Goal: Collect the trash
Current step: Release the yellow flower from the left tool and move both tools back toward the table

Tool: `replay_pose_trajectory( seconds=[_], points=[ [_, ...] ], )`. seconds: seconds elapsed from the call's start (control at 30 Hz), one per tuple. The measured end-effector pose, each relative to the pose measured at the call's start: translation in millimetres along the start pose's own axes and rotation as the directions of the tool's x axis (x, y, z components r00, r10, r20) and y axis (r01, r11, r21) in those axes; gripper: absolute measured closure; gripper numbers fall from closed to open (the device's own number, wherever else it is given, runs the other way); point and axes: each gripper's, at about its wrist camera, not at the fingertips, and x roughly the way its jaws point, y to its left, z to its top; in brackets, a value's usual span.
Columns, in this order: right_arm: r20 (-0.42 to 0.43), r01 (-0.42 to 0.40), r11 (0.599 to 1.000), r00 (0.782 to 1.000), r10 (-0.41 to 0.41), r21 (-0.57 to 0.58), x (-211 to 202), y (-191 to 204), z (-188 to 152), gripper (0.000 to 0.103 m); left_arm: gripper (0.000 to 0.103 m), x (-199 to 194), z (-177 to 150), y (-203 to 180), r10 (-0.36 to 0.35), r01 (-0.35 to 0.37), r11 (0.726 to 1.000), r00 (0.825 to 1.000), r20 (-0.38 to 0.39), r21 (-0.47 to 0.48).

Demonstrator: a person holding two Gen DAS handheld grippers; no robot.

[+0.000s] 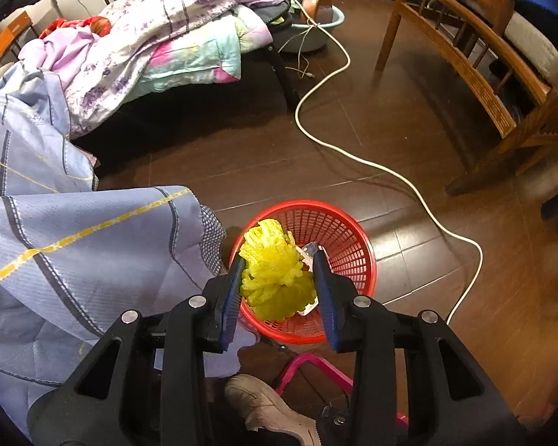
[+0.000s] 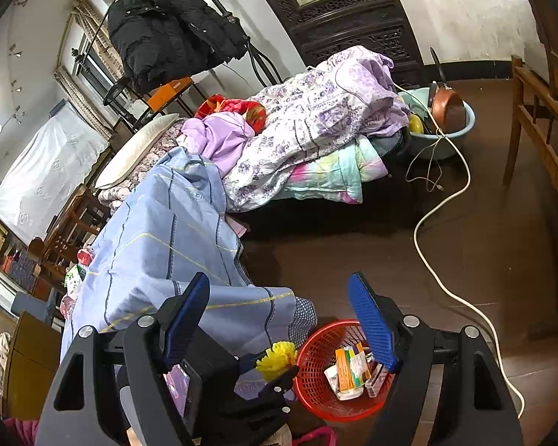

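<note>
A red plastic basket (image 1: 353, 230) stands on the dark floor beside the bed. My left gripper (image 1: 278, 260) points steeply down over it, shut on a crumpled yellow foam net (image 1: 275, 278) that hangs just above the basket's near side. A white scrap (image 1: 310, 251) shows in the basket behind the net. In the right wrist view the basket (image 2: 312, 349) holds several small cartons (image 2: 348, 371), and the left gripper (image 2: 275, 366) with the yellow net (image 2: 277, 358) sits at its left rim. My right gripper (image 2: 279, 280) stands open higher up, with nothing between its fingers.
A blue checked sheet (image 1: 74, 241) drapes off the bed right beside the basket. A white cable (image 1: 353, 156) snakes across the floor. A wooden chair (image 1: 483, 74) stands at the right, a basin (image 1: 316, 26) at the back. A person's shoe (image 1: 268, 405) and a pink frame (image 1: 316, 366) lie below.
</note>
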Motion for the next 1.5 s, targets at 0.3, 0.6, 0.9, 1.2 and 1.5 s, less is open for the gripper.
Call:
replay_pose_trajectory(
  seconds=[0.3,0.6,0.9,1.2,1.5],
  points=[
    [-0.001,0.003,1.0,1.0,-0.003,0.003,2.2,1.1,-0.9,0.027,0.023,-9.4,2.8,12.2,-0.099,0.102,0.992,0.994,0.049,-0.071],
    [0.016,-0.004,0.999,1.0,0.005,-0.033,-8.2,15.0,1.6,0.026,0.022,-38.6,-1.3,30.1,-0.081,0.099,0.983,0.989,0.12,-0.152],
    [0.061,-0.02,0.995,0.998,0.026,-0.098,-35.0,46.4,4.2,0.023,0.022,-109.3,-22.0,47.2,0.023,0.026,0.978,0.973,0.23,-0.207],
    [0.139,-0.059,0.97,0.986,0.094,-0.238,-84.0,116.0,0.1,0.018,0.015,-209.6,-63.8,73.9,0.182,-0.051,0.945,0.903,0.389,-0.323],
    [0.199,-0.134,0.911,0.954,0.225,-0.391,-142.7,204.7,-19.0,0.01,0.007,-325.5,-132.9,98.1,0.385,-0.13,0.876,0.768,0.511,-0.465]
  ],
)
